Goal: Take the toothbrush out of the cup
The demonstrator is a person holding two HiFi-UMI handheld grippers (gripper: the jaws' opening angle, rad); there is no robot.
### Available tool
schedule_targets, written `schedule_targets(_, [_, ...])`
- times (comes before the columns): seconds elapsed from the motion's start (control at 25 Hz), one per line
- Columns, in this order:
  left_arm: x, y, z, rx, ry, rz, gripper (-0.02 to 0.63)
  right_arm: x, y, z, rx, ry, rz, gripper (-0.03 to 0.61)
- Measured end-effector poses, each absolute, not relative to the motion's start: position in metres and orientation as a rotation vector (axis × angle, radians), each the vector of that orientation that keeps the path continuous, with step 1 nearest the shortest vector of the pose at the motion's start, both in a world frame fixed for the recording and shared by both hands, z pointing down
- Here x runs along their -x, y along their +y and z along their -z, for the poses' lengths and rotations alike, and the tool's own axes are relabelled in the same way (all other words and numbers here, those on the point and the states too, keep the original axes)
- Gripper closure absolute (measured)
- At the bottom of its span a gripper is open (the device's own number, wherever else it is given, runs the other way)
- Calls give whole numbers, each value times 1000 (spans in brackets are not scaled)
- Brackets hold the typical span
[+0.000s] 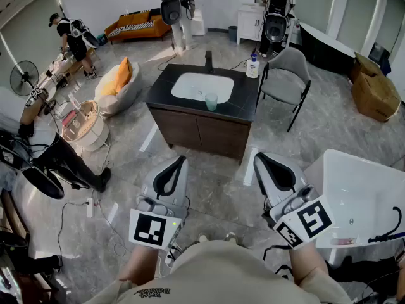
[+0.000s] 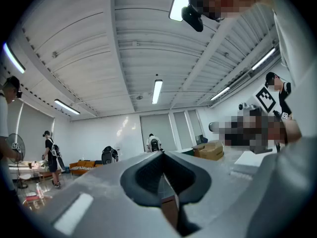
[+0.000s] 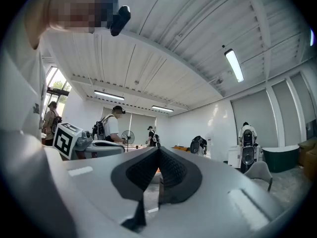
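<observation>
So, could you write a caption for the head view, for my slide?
Left gripper and right gripper, both shut and empty, face the dark counter where the cup stands.

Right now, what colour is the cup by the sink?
The cup is pale, translucent green; the head view shows it best.

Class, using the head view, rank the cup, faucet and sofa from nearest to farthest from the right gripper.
From the right gripper:
1. Cup, at the counter's front.
2. Faucet, behind the basin.
3. Sofa, far back, left.
</observation>
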State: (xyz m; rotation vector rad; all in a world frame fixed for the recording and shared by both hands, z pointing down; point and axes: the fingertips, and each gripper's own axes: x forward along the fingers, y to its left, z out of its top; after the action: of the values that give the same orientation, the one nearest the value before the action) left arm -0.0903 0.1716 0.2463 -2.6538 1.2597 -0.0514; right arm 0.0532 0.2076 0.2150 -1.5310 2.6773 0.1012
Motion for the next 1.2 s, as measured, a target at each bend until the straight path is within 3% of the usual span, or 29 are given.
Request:
schedule_targets(1.0, [72,173,-254,2660,1319,94,612,-91,205,-214,1530,2593,-92,571])
schedule_targets(1.08, [65,175,-253,2668,1319,80,612,-99,205,-211,1539,2580,-107,451])
schedule_targets(1.2, [51,176,-251,2669,1321,89,612,-111,206,-210,1529,2576,-110,428])
